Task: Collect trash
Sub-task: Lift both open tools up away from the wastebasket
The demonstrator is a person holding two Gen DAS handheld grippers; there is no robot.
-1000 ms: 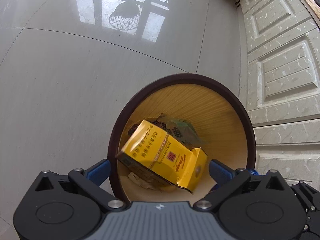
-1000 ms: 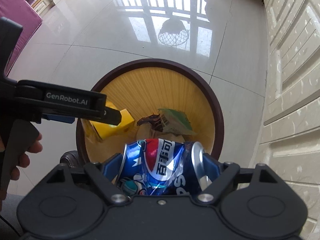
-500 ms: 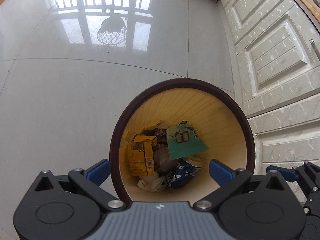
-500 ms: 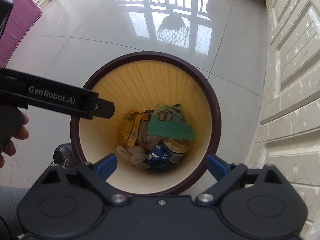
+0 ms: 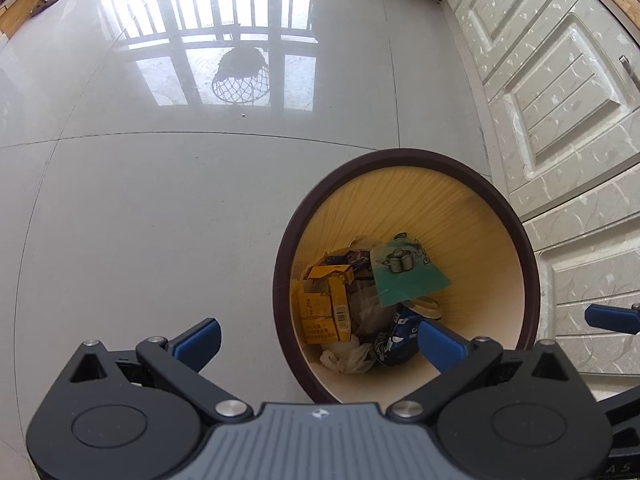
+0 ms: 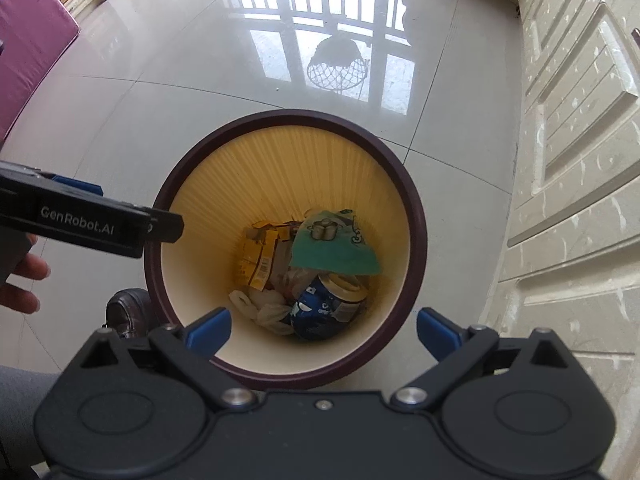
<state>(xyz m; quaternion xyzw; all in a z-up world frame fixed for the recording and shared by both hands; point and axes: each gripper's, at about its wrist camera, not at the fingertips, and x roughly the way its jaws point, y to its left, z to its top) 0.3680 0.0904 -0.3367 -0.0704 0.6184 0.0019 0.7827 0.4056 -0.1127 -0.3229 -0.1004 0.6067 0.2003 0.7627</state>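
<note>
Both tools, left & right, spread wide, empty, above bin w/ trash.

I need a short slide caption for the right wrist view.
Open right gripper above the round bin holding a crushed blue can, yellow carton and green packet.

bin maroon rim, yellow ribbed | box yellow | can blue

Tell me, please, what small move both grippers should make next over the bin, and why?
Probably lift both away from the trash bin. The left gripper and right gripper are open and hold nothing, while the yellow box and crushed blue can lie at the bottom, so nothing is left to release here.
</note>
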